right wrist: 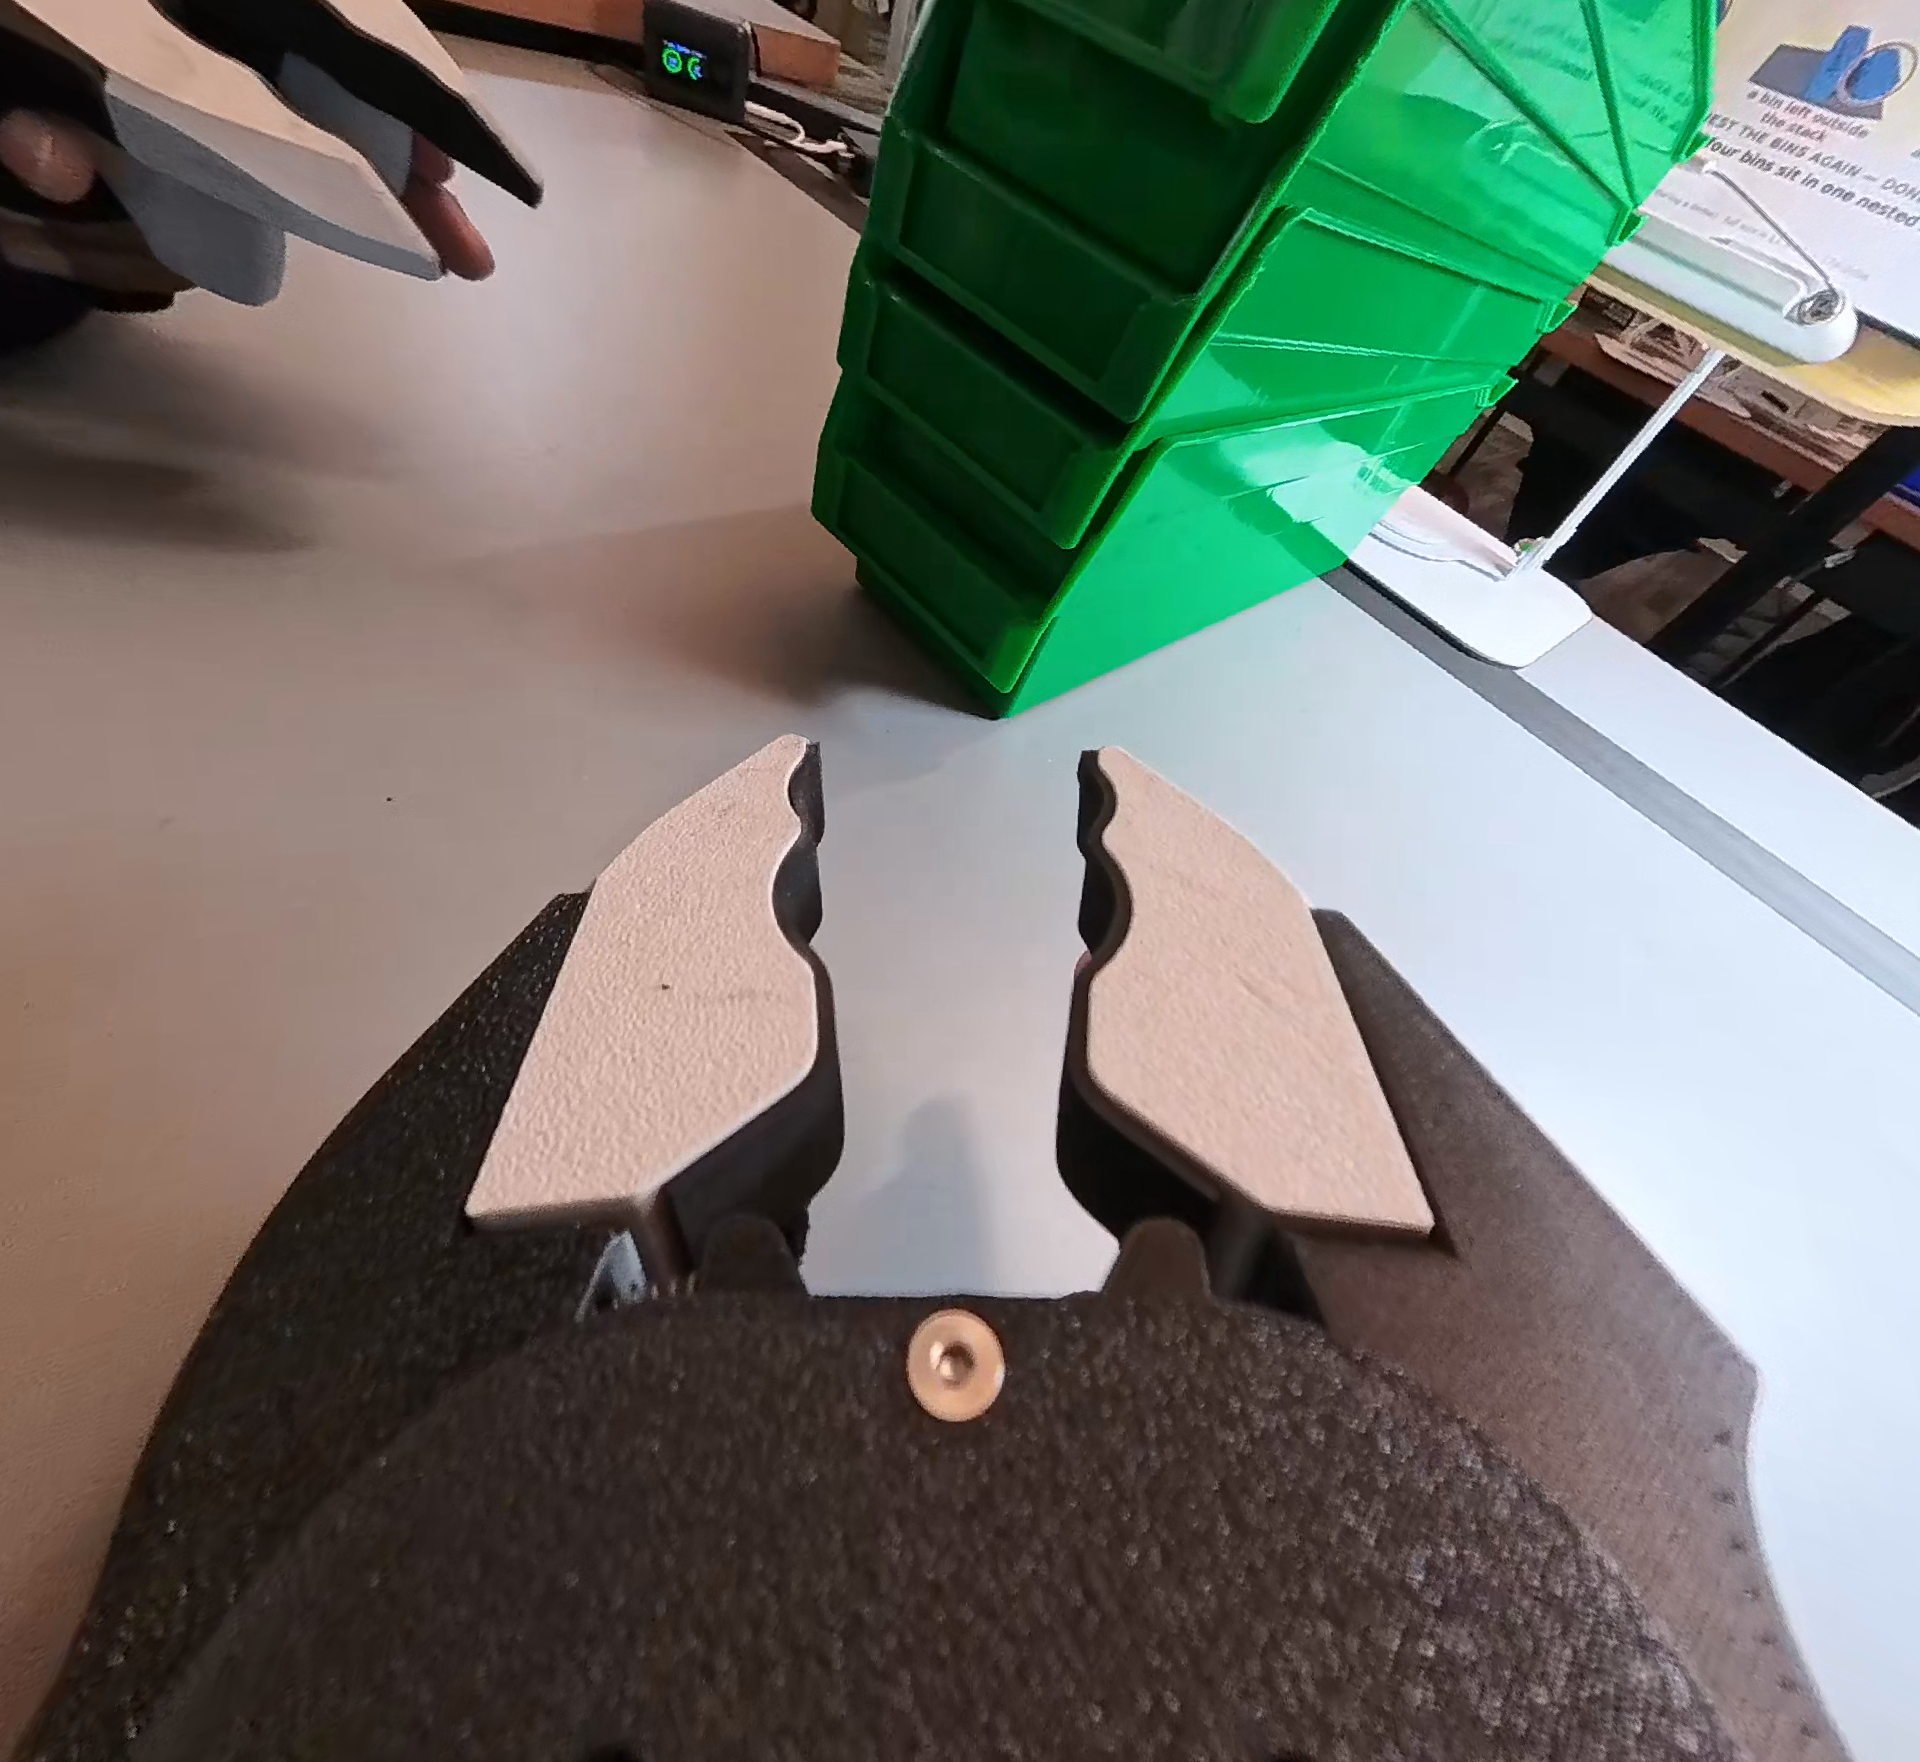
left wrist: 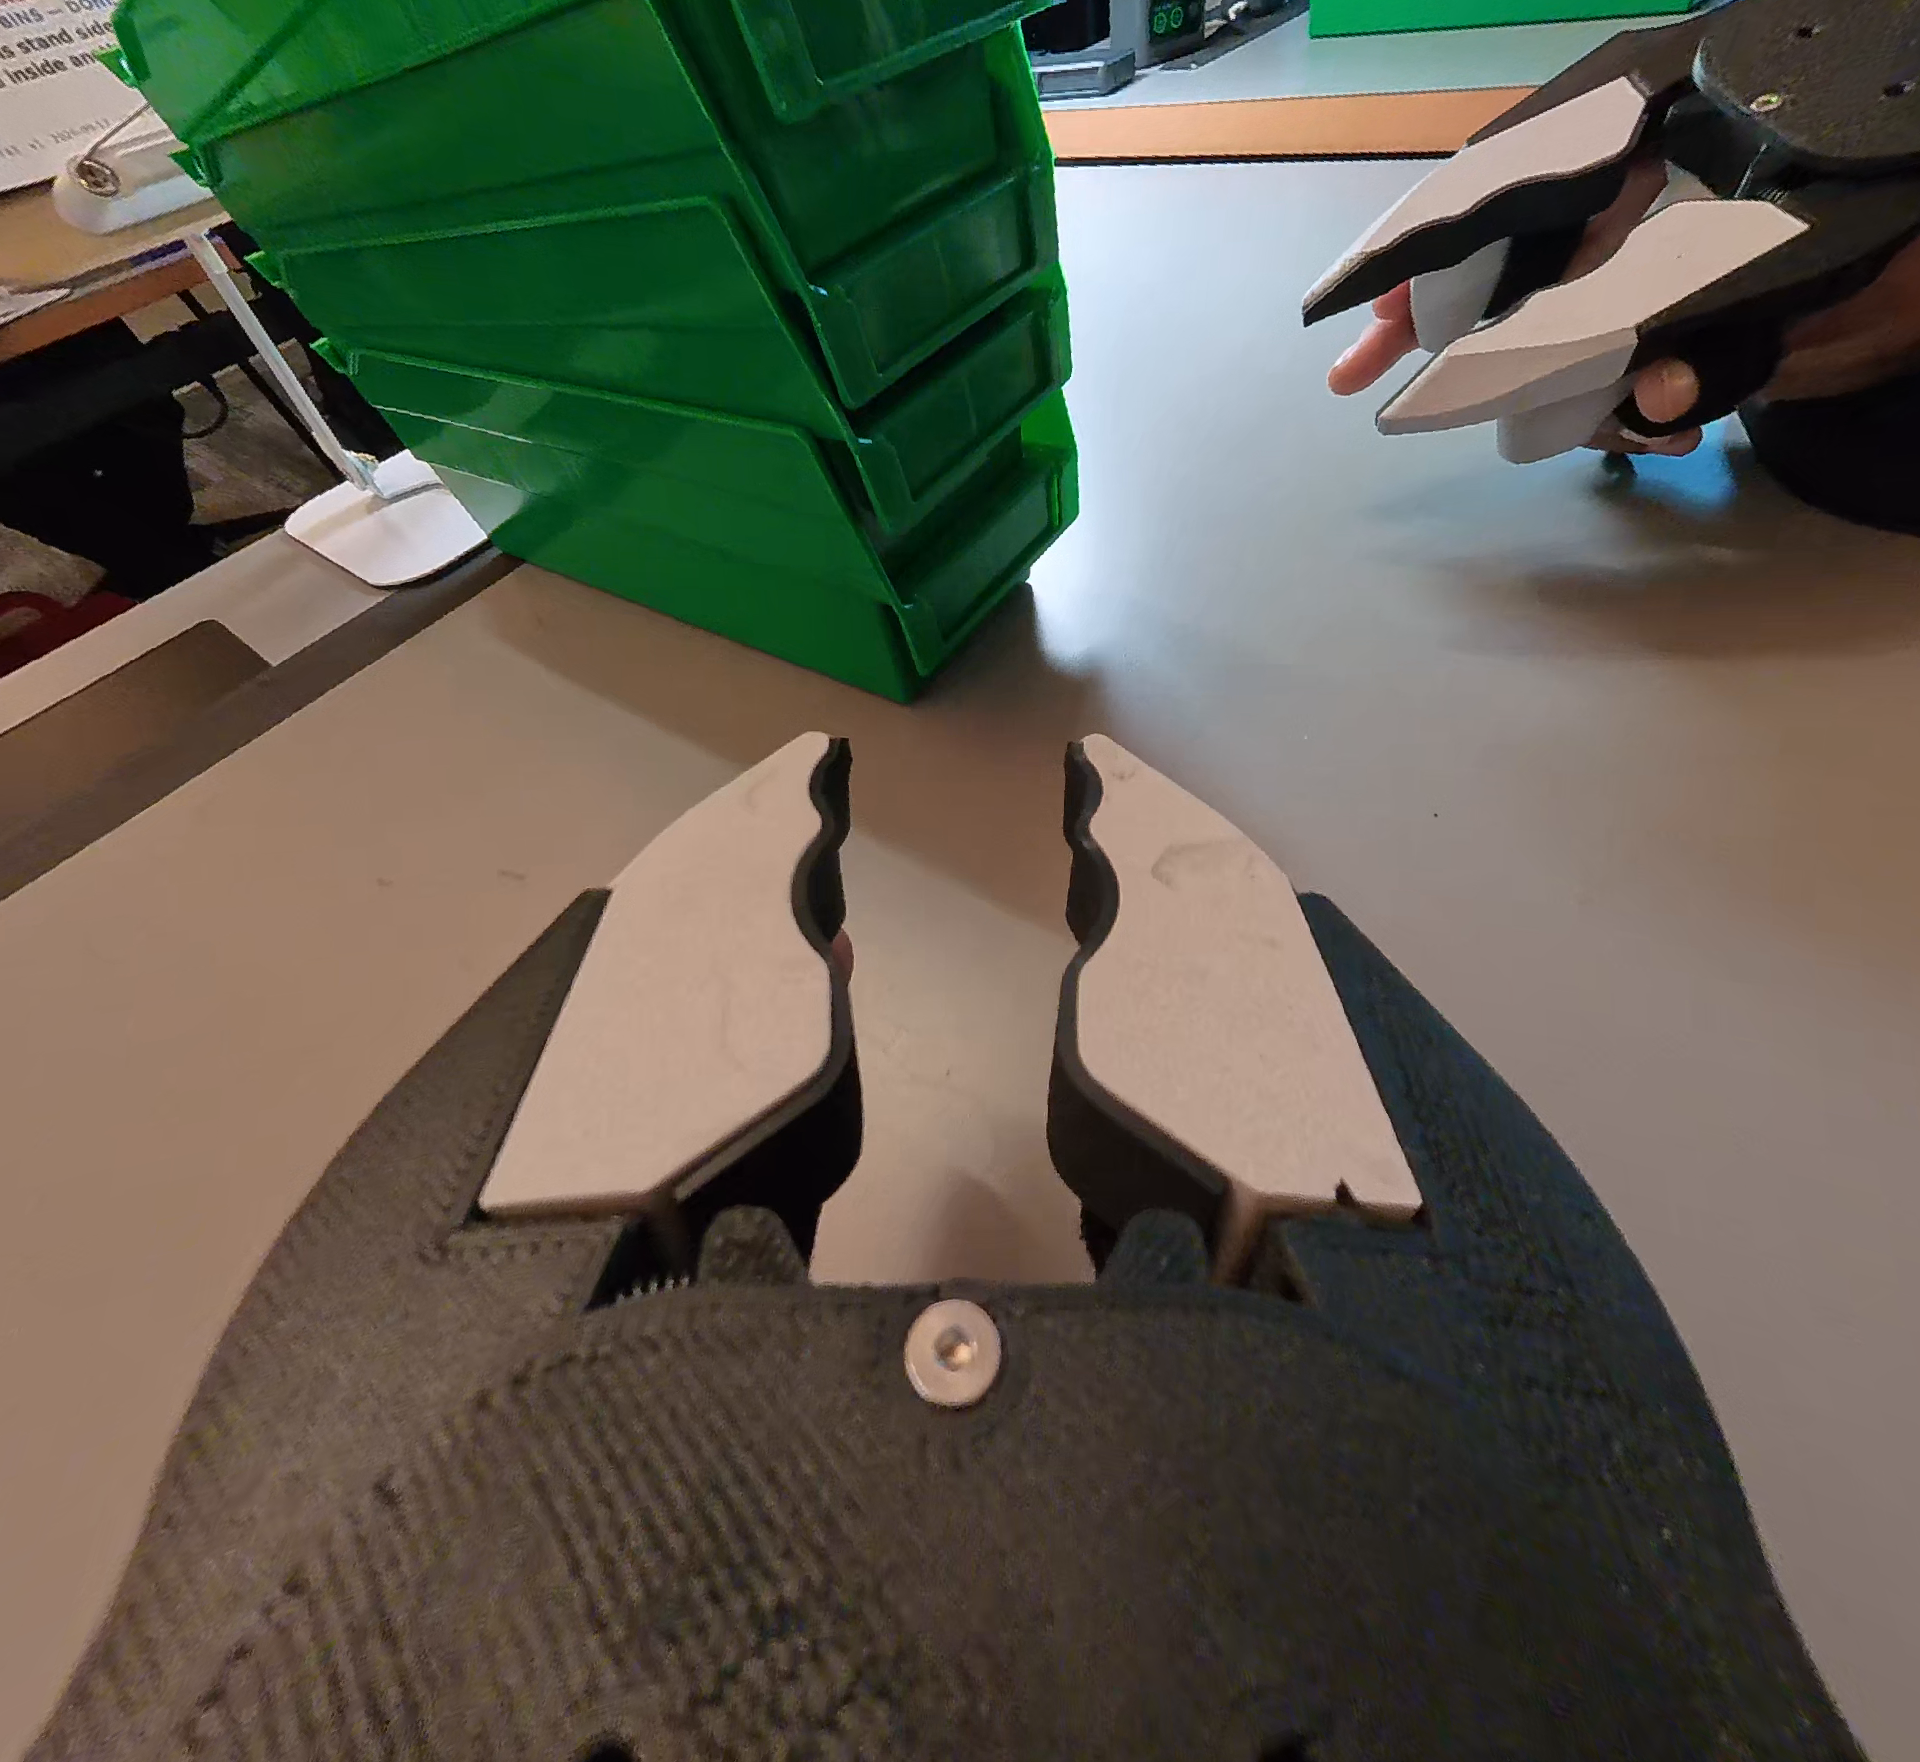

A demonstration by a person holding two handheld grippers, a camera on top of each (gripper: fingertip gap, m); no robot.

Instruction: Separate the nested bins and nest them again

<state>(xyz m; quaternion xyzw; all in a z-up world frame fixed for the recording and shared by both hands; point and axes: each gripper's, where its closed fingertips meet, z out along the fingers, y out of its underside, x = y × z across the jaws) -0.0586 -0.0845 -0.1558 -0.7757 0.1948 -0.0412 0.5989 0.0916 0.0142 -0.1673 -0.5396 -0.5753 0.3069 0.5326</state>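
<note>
Both tools, left (left wrist: pixel 958 767) and right (right wrist: pixel 948 767), gape empty short of the bins (left wrist: pixel 665 278); that leaning stack could topple off the desk (left wrist: pixel 1351 673) if tugged one-sided.

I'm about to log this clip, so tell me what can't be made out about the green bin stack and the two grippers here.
- Stack of green bins: its top and back are cut off by the upper edge in both wrist views, so the bin count stays uncertain.
- Bin interiors: hidden by their own front walls.
- Right gripper: its rear runs off the left wrist view's right edge.
- Left gripper: blurred, cropped at the right wrist view's left edge.
</note>
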